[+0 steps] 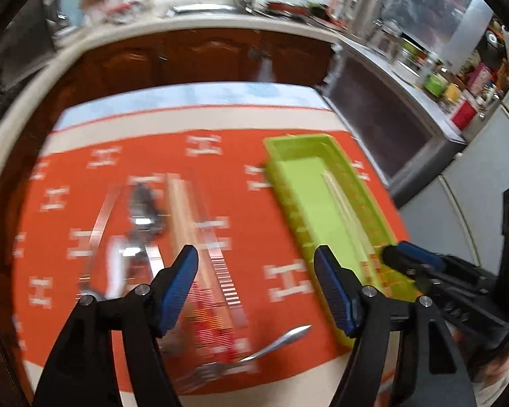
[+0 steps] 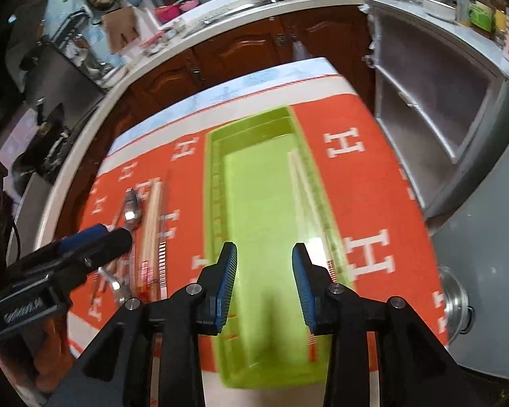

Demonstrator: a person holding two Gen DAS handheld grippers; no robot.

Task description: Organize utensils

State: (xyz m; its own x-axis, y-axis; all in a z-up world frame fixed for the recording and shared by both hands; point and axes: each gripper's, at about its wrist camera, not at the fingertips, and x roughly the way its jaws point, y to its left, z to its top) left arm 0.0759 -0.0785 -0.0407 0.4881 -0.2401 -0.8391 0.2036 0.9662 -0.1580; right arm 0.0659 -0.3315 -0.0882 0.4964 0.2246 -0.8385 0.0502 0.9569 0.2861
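Note:
A lime green tray point(image 1: 285, 156) point(image 2: 217, 176) lies on an orange cloth with white H marks. A pair of pale chopsticks point(image 1: 346, 213) point(image 2: 300, 183) lies inside it along its right wall. Left of the tray lie more chopsticks point(image 1: 183, 210) point(image 2: 152, 213), a spoon point(image 1: 146, 210) point(image 2: 132, 208), a fork point(image 1: 254, 356) and other metal utensils, blurred. My left gripper point(image 1: 256, 285) is open and empty above the cloth between the utensils and the tray. My right gripper point(image 2: 264, 281) is open and empty above the tray's near half.
The cloth covers a small table point(image 1: 193, 95). Dark wood cabinets point(image 1: 200, 54) and a white counter with kitchenware stand behind. An open grey cabinet point(image 2: 434, 108) stands at right. A steel pot lid point(image 2: 454, 302) sits at the table's right edge.

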